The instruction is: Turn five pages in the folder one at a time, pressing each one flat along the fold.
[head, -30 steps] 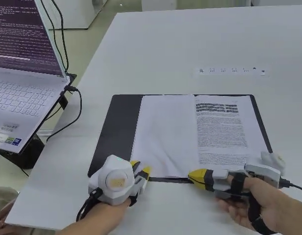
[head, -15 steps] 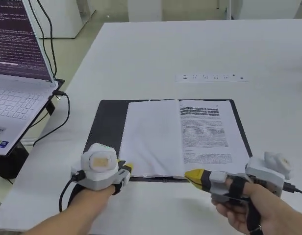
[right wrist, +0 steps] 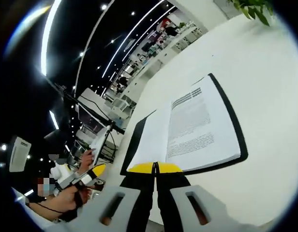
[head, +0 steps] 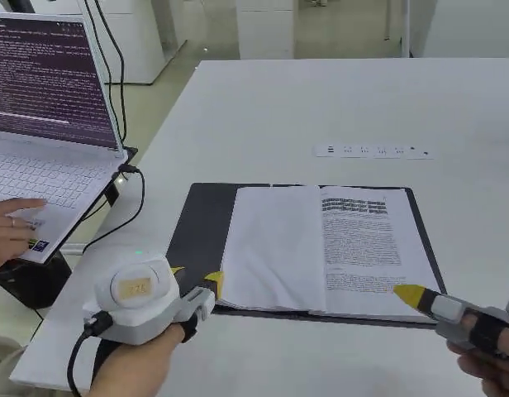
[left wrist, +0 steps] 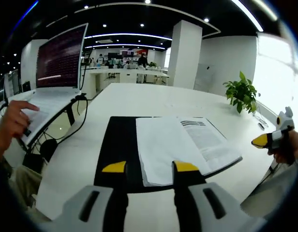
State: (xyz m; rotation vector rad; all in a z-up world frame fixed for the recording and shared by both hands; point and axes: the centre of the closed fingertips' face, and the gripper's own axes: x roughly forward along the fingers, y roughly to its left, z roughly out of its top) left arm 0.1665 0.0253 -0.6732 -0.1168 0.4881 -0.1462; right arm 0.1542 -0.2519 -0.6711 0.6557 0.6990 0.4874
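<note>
So the folder (head: 206,240) is lying open on the bench (head: 321,99), fold running away from the person. The right tool (head: 411,295) is sitting pinched shut, empty, at the printed page (head: 362,240)'s near corner, so it's nearer. The left tool (head: 195,276) is hovering parted, empty, by the black cover.

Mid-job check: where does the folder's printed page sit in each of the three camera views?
Head view: the printed page sits right of centre, lying flat.
Left gripper view: printed page right of centre, slanting toward the lower right.
Right gripper view: printed page near the middle, tilted.
Shared landmark: the blank page adjoining it.
</note>
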